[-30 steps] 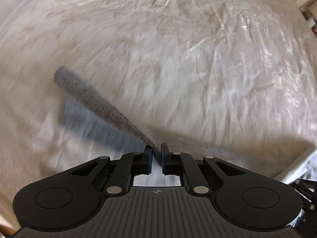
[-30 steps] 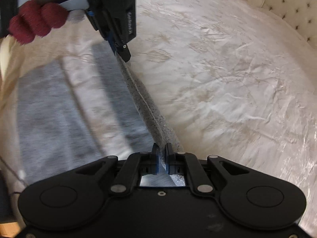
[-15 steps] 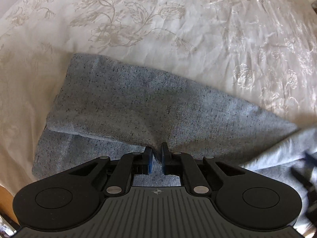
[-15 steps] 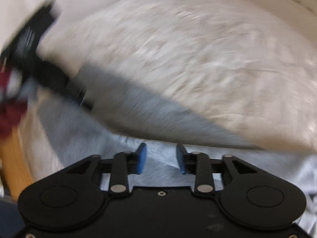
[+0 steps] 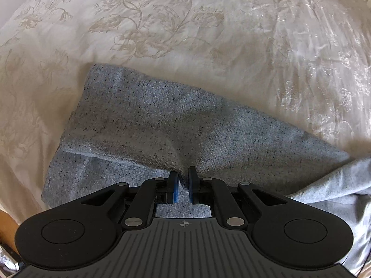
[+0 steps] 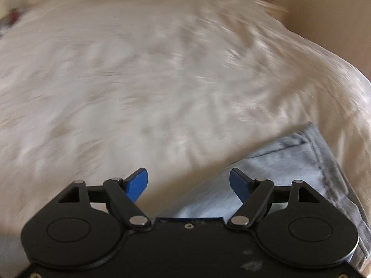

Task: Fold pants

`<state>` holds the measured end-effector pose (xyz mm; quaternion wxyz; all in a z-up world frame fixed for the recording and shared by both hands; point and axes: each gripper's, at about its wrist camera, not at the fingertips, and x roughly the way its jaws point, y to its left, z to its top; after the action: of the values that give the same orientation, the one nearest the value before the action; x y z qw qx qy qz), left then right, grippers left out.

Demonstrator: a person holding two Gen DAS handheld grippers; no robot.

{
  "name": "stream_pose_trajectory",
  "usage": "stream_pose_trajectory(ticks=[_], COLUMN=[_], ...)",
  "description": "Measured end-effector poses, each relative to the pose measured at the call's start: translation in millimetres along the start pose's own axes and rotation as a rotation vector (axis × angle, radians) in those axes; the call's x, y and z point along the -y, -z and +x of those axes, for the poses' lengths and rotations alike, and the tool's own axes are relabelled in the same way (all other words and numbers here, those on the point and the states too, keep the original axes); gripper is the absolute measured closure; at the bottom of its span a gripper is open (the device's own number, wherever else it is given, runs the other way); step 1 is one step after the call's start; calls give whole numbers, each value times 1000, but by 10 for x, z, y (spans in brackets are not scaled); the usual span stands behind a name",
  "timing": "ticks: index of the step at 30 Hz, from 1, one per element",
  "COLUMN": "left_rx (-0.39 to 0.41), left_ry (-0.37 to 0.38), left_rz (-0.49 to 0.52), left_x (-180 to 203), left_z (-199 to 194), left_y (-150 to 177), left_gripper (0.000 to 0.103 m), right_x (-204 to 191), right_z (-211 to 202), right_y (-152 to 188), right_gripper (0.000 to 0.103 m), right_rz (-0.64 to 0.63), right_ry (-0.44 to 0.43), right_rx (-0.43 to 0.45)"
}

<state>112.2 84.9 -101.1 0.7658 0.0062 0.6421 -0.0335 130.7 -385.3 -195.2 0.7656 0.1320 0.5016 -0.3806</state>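
The grey pants [image 5: 176, 125] lie on the bed [image 5: 185, 34], one leg folded over onto the other so that the upper layer sits slightly askew, its lower edge crossing the under layer at a slant and leaving a strip of it showing along the near left side. The left gripper [image 5: 183, 183] points down at the cloth with its fingers together, clamped on a pinch of the upper layer near the edge. The right gripper [image 6: 189, 185] has just been opening; its blue fingers [image 6: 136, 184] now stand wide apart with nothing between them, above the waist end of the pants [image 6: 278, 173], where a seam or hem shows. That view is smeared by motion, so finer detail of the cloth there cannot be made out.

The step in hand appears to be the end of the lengthwise fold, leg laid on leg, with the right side already let go. The next move probably calls for the left fingers to release their pinch, then for the edges to be squared up, since the layers do not match. After that, a crosswise fold would need a fresh hold at each corner of one end.
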Motion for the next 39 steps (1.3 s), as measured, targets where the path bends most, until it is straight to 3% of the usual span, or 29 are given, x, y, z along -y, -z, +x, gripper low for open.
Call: stream_pose_trajectory(ticks=[4, 8, 9, 11, 12, 13, 18, 22, 25, 27, 29, 31, 33, 35, 37, 39], left_rx=[-18, -25, -24, -12, 1, 13, 123, 212, 229, 187, 126, 91, 82, 89, 99, 107], left_ry=[-10, -16, -19, -22, -23, -23, -5, 17, 3, 10, 0, -28, -43, -53, -63, -70], left_rz=[-3, -5, -1, 10, 21, 32, 88, 143, 171, 170, 156, 159, 159, 162, 164, 158], left_x=[8, 24, 29, 49, 64, 73, 166, 179, 117, 52, 8, 11, 20, 39, 38, 37], left_z=[29, 64, 66, 45, 21, -4, -324, -675, -759, -669, -498, -362, -295, -296, -312, -328], left_y=[-22, -69, -78, -97, -110, -121, -136, 27, 221, 320, 429, 500, 527, 524, 525, 537], left_gripper=[95, 95, 95, 95, 95, 95, 95, 95, 95, 95, 95, 95, 95, 95, 95, 95], right_x=[26, 107, 127, 236, 344, 452, 1054, 1511, 1796, 1864, 1904, 1923, 1905, 1885, 1797, 1647], right_z=[435, 741, 737, 653, 585, 521, -255, -967, -1210, -1245, -1057, -920, -878, -867, -857, -780], right_y=[-80, 39, 83, 149, 160, 157, 227, 592, 1055, 1391, 1691, 1893, 1926, 1810, 1575, 1263], right_gripper=[14, 15, 22, 52, 74, 82, 87, 87, 96, 96, 96, 95, 87, 67, 30, 19], right_rz=[27, 26, 11, 3, 25, 51, 172, 274, 385, 416, 438, 465, 464, 450, 406, 333], right_ry=[136, 183, 183, 138, 75, 34, -114, -157, -131, -101, -108, -130, -135, -141, -125, -95], right_rx=[-107, -220, -223, -215, -210, -201, -6, 120, 106, 61, -39, -85, -65, -24, 43, 103])
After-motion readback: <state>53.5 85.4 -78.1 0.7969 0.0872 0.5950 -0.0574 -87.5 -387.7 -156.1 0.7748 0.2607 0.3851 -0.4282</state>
